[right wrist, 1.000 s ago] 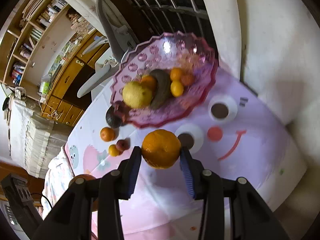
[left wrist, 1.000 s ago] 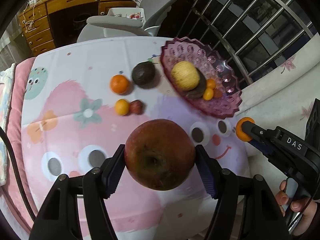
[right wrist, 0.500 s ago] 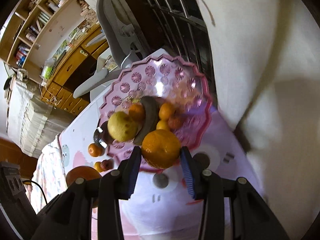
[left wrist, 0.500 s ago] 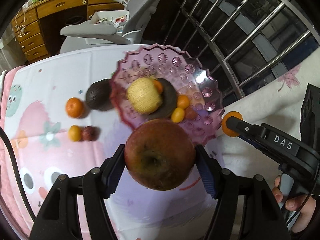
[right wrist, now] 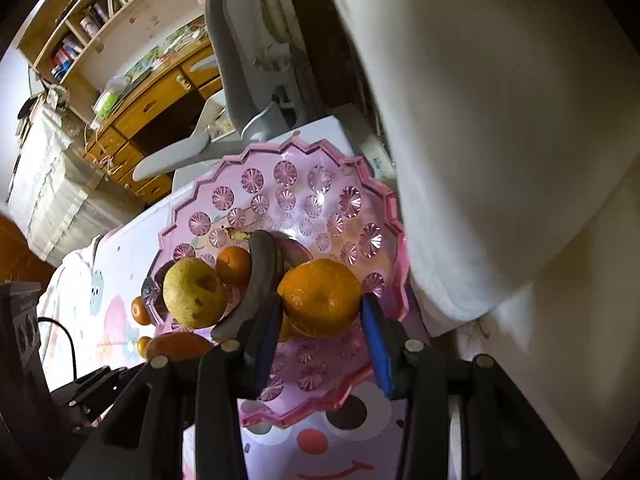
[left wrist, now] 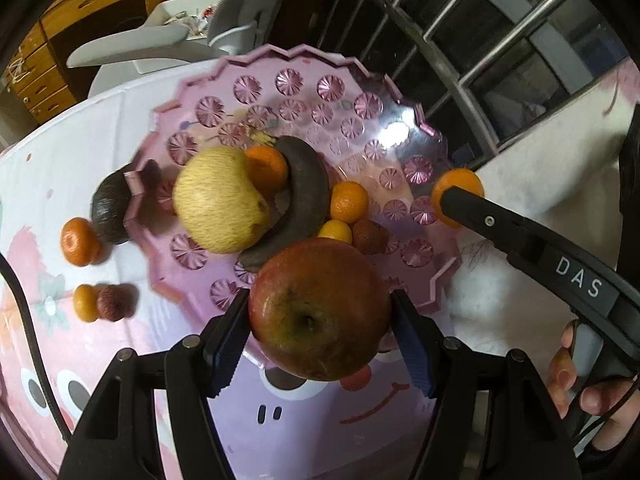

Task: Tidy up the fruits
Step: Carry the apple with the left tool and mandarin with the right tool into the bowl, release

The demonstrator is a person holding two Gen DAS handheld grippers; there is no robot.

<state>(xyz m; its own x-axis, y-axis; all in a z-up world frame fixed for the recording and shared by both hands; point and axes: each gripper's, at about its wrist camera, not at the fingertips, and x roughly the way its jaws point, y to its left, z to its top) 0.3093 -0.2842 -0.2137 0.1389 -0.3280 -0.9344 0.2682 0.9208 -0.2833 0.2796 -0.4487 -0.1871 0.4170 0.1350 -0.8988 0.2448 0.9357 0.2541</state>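
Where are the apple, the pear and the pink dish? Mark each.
apple [left wrist: 320, 308]: left wrist view, middle of its skin.
pear [left wrist: 218, 204]: left wrist view, its yellow flank.
pink dish [left wrist: 344, 92]: left wrist view, bare far wall.

Desk: wooden desk [right wrist: 160, 108] with drawers, cluttered top
Shelves: wooden bookshelf [right wrist: 100, 20] above desk
Chair: grey office chair [right wrist: 248, 64] beside table
Window: metal window bars [left wrist: 472, 40], dark behind
Curtain: white curtain [right wrist: 500, 140], right

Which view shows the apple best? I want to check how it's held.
The left wrist view: the apple fills the centre, clamped between the left gripper pads above the pink bowl. The right wrist view shows only a reddish sliver of it at lower left.
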